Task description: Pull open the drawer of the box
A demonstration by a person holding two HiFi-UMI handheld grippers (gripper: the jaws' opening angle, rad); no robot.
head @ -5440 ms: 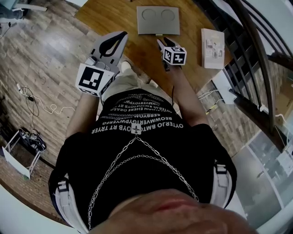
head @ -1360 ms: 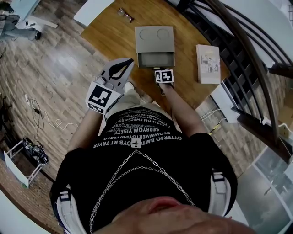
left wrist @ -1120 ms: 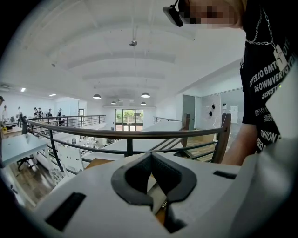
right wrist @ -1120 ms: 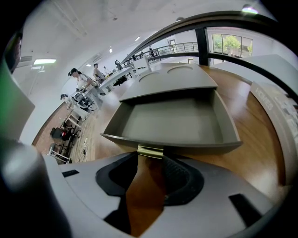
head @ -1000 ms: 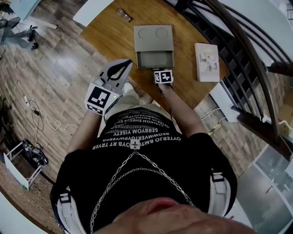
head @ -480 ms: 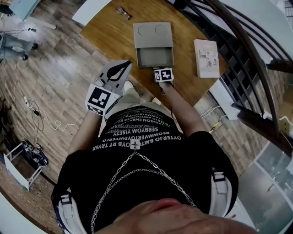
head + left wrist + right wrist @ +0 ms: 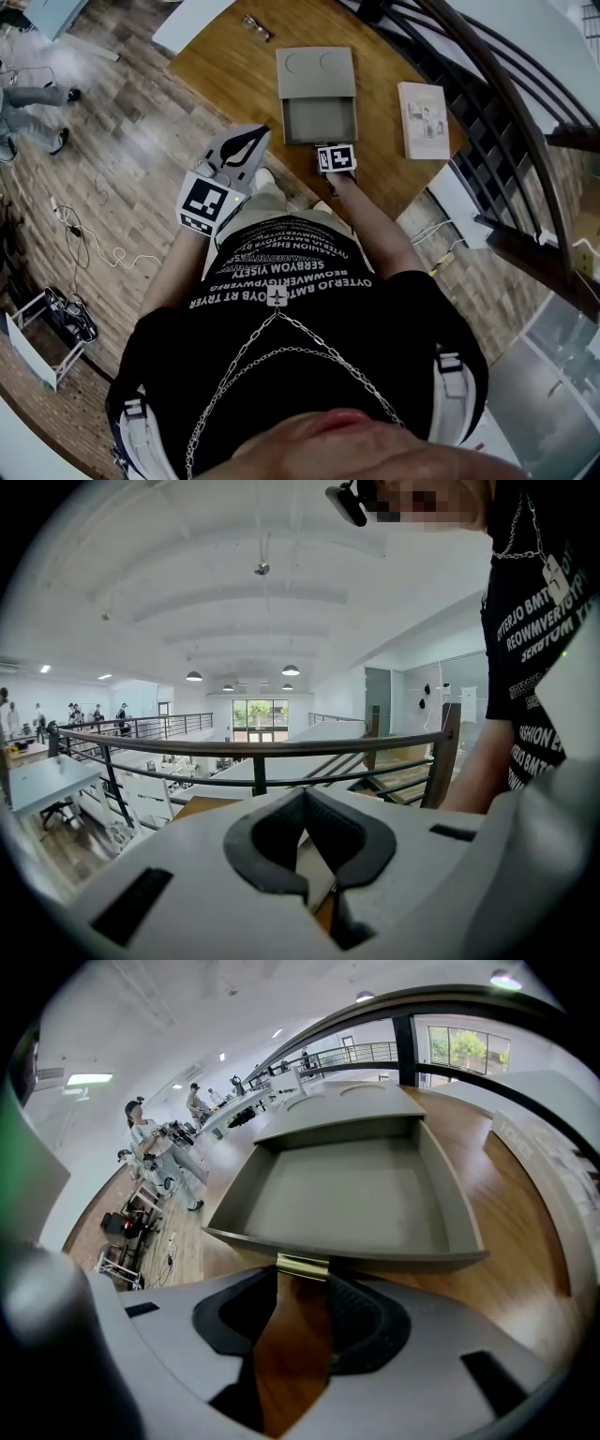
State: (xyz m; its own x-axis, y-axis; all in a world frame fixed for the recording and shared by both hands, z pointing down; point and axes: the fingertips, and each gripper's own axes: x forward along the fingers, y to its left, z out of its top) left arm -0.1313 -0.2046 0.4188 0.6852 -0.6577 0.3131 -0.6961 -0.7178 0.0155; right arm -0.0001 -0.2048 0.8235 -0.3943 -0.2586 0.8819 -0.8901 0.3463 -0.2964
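Drawer point(image 7: 347, 1199): stands well out of the box point(image 7: 316, 70), tray empty. A few seconds back it was flush and closed, and it has hardly shifted in the last second, so the pull looks about done.

Brass handle point(image 7: 302, 1267): at the very tips of the right gripper point(image 7: 302, 1283), jaws clamped across its width. The box lies straight ahead of that gripper.

Left gripper point(image 7: 251, 136): off to its left, tips together, holding nothing.

Likely only letting go remains.

A wooden table point(image 7: 220, 66) stands on plank flooring point(image 7: 112, 141) beside a dark metal railing point(image 7: 253, 747). Pendant lamps point(image 7: 194, 676) hang under a white ceiling point(image 7: 216, 564), with perhaps windows point(image 7: 260, 712) far off.
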